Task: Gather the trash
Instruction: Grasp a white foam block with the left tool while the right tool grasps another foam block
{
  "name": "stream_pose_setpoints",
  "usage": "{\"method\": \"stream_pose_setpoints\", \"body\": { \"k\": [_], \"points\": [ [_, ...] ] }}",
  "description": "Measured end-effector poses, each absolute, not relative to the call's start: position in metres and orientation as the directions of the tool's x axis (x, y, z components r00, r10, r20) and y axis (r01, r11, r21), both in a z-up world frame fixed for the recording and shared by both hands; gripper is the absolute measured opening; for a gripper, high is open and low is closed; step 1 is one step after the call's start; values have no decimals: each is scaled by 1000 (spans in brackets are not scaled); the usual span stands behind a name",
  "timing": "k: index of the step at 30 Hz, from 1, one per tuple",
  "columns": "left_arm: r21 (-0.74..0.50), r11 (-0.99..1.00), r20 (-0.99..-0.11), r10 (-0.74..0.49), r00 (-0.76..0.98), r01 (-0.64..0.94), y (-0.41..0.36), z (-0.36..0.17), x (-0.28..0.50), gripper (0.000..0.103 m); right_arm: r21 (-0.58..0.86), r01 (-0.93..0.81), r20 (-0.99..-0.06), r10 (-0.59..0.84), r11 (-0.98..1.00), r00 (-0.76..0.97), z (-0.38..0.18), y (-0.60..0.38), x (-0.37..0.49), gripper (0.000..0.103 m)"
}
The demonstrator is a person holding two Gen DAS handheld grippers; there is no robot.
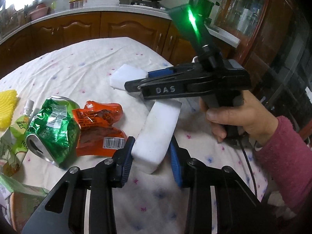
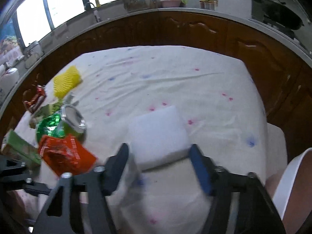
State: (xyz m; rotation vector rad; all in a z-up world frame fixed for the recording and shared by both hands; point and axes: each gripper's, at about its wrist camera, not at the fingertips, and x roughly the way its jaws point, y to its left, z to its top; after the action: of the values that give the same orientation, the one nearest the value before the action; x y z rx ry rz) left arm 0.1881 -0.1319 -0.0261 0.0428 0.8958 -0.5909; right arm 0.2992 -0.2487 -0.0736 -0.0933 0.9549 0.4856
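Note:
Trash lies on a table under a white flowered cloth (image 1: pixel 78 62). My left gripper (image 1: pixel 151 152) is shut on the near end of a long white foam block (image 1: pixel 158 134). My right gripper (image 2: pixel 159 154) is shut on a second white foam block (image 2: pixel 158 134); it also shows in the left wrist view (image 1: pixel 136 81) gripping that block (image 1: pixel 124 76). A crushed green can (image 1: pixel 52 128), an orange snack wrapper (image 1: pixel 97 124) and a green drink pouch (image 1: pixel 13 136) lie to the left.
A yellow foam net (image 1: pixel 6 107) and a green carton (image 1: pixel 21 193) sit at the left edge. A red wrapper (image 2: pixel 34 99) lies far left. A white bin rim (image 2: pixel 288 177) shows at the right. Brown kitchen cabinets (image 1: pixel 117 27) stand behind the table.

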Motion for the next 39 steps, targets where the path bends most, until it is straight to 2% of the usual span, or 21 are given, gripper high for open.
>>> {"method": "stream_pose_setpoints", "body": {
  "k": [9, 21, 30, 39],
  "points": [
    [-234, 850, -698, -484, 527, 471, -118, -4, 179, 32, 242, -355, -725, 412, 903, 553, -47, -286, 274, 57],
    [-270, 871, -644, -481, 595, 411, -106, 16, 177, 32, 332, -161, -594, 338, 930, 730, -6, -342, 187, 57],
    [-283, 873, -632, -481, 608, 397, -116, 24, 178, 32, 342, -112, -555, 296, 933, 777, 11, -349, 144, 57],
    [-281, 866, -628, -492, 603, 413, -130, 29, 178, 32, 347, -76, -556, 270, 935, 786, 11, -358, 127, 57]
  ]
}}
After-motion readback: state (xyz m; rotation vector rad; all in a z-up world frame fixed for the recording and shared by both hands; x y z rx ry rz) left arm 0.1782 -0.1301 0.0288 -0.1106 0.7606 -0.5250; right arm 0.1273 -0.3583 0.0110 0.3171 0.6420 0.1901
